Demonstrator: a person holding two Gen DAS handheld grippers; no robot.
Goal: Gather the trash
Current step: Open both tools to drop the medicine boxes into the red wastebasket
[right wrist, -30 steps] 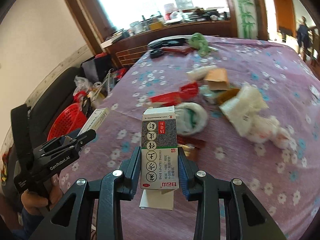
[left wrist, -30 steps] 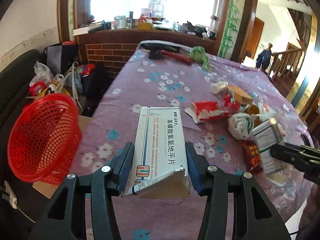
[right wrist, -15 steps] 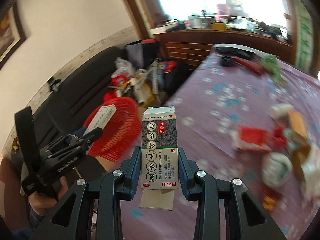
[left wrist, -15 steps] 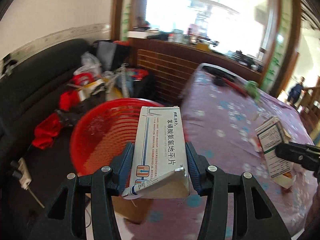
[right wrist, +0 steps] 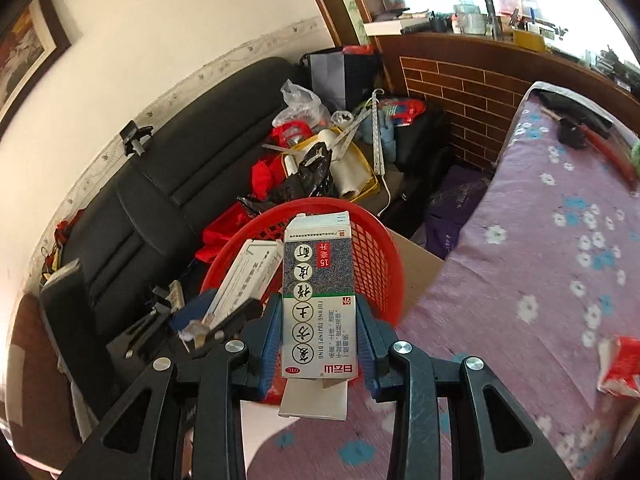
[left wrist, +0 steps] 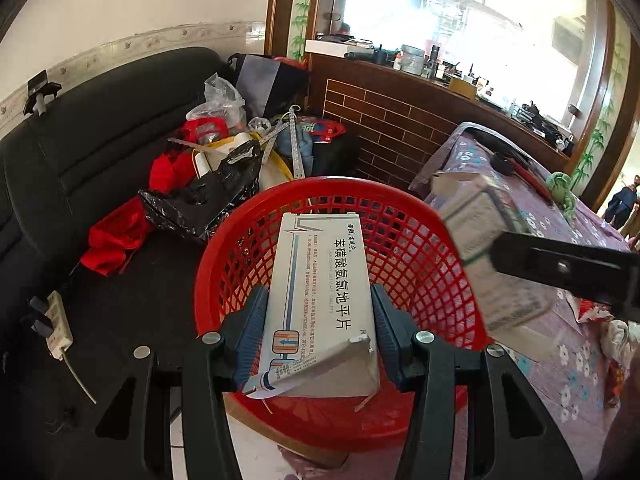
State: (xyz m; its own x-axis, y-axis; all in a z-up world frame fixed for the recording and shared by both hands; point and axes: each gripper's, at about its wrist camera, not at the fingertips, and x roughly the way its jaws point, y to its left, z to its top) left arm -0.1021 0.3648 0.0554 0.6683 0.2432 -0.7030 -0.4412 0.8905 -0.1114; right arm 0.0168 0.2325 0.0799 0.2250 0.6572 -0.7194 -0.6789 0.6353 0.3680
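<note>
The left tongs [left wrist: 318,330] are clamping a white flat cardboard medicine box [left wrist: 320,292] over the round red plastic mesh basket [left wrist: 420,248], poised for dropping. The right tongs [right wrist: 319,338] are gripping a grey-patterned upright cardboard carton [right wrist: 318,292] beside the basket's rim. The purple flowered surface [right wrist: 540,280] is crowding the right.

Basket [left wrist: 420,236] floor behind held carton [left wrist: 320,300]; blurred second carton [left wrist: 492,256].
</note>
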